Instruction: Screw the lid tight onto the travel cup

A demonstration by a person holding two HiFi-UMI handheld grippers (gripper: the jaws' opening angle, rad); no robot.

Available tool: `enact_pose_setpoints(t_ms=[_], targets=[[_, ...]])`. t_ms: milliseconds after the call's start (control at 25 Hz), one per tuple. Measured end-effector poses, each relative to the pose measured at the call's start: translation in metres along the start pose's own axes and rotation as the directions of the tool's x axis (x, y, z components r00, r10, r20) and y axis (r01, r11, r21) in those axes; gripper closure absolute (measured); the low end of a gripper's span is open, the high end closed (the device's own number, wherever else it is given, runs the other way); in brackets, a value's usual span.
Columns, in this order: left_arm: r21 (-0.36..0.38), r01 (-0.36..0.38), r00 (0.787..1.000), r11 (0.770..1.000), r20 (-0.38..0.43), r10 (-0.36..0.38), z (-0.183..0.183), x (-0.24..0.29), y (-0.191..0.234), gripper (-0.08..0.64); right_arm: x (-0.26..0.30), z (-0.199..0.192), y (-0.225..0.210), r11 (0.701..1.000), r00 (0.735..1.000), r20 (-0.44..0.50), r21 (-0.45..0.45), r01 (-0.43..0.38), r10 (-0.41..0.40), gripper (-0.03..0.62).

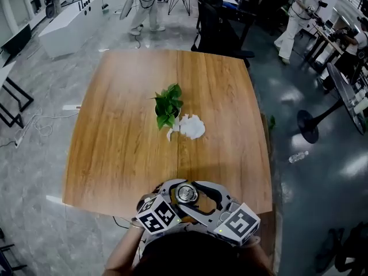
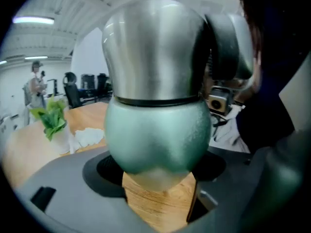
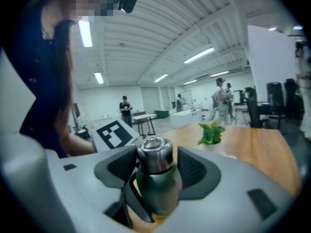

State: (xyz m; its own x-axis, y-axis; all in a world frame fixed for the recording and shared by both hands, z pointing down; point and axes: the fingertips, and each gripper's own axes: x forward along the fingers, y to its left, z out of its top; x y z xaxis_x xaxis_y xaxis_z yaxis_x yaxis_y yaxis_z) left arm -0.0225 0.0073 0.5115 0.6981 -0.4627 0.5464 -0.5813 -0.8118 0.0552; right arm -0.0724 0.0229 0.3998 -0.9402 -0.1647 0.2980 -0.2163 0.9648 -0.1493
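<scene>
A travel cup with a green body (image 2: 158, 135) and a steel lid (image 1: 187, 193) stands at the near edge of the wooden table (image 1: 121, 137), right in front of me. My left gripper (image 1: 175, 200) is shut on the green body, whose sides rest against the dark pads (image 2: 99, 171). My right gripper (image 3: 154, 165) comes in from the other side. Its pads (image 3: 121, 166) are shut on the steel lid (image 3: 154, 154). From the left gripper view one of its jaws lies against the lid's side. A black strap hangs beside the cup.
A small green plant (image 1: 168, 105) stands mid-table with crumpled white paper (image 1: 191, 126) beside it. A black office chair (image 1: 215, 16) stands beyond the far edge. Several people and desks are in the background.
</scene>
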Motion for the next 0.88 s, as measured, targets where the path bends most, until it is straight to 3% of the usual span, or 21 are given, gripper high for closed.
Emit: enact_pose_setpoints(t_ms=[80,160,280,360,440,600,720,880], targets=[[0.104,0.113,0.993,0.988,-0.047,-0.108,-0.002,-0.005,-0.016,0.169,-0.001,-0.003,0.014,0.989,0.99,-0.053,-0.071,-0.131,0.127,0.334],[0.156,0.133,0.988,0.979,-0.098,-0.119,-0.006,-0.006,-0.019,0.169,0.0,-0.007,0.02,0.977,0.983,-0.081,-0.119,-0.175,0.166,0.334],[0.096,0.031,0.995,0.995,-0.101,-0.022,-0.006,-0.001,-0.002,0.169,0.005,-0.005,0.01,0.986,0.999,-0.026,-0.158,-0.049,0.045,0.334],[-0.012,-0.053,0.996,0.999,-0.07,0.052,-0.002,0.003,0.009,0.169,0.003,-0.001,-0.002,0.992,0.998,0.03,-0.11,0.056,-0.053,0.345],[-0.069,-0.091,0.995,0.993,-0.059,0.087,0.001,0.007,0.013,0.169,-0.002,-0.002,-0.011,0.995,0.996,0.04,-0.059,0.083,-0.081,0.35],[-0.008,-0.148,0.982,0.989,-0.121,0.146,-0.01,0.015,0.021,0.169,-0.004,-0.016,-0.018,0.994,0.996,0.003,-0.064,0.084,-0.084,0.35],[-0.002,-0.217,0.968,0.976,-0.127,0.215,-0.02,0.023,0.029,0.169,-0.007,-0.025,-0.023,0.99,0.992,-0.016,-0.057,0.128,-0.129,0.35],[-0.136,-0.336,0.94,0.932,-0.105,0.324,-0.035,0.02,0.045,0.169,-0.022,-0.015,-0.032,0.982,0.981,0.056,0.018,0.187,-0.188,0.35]])
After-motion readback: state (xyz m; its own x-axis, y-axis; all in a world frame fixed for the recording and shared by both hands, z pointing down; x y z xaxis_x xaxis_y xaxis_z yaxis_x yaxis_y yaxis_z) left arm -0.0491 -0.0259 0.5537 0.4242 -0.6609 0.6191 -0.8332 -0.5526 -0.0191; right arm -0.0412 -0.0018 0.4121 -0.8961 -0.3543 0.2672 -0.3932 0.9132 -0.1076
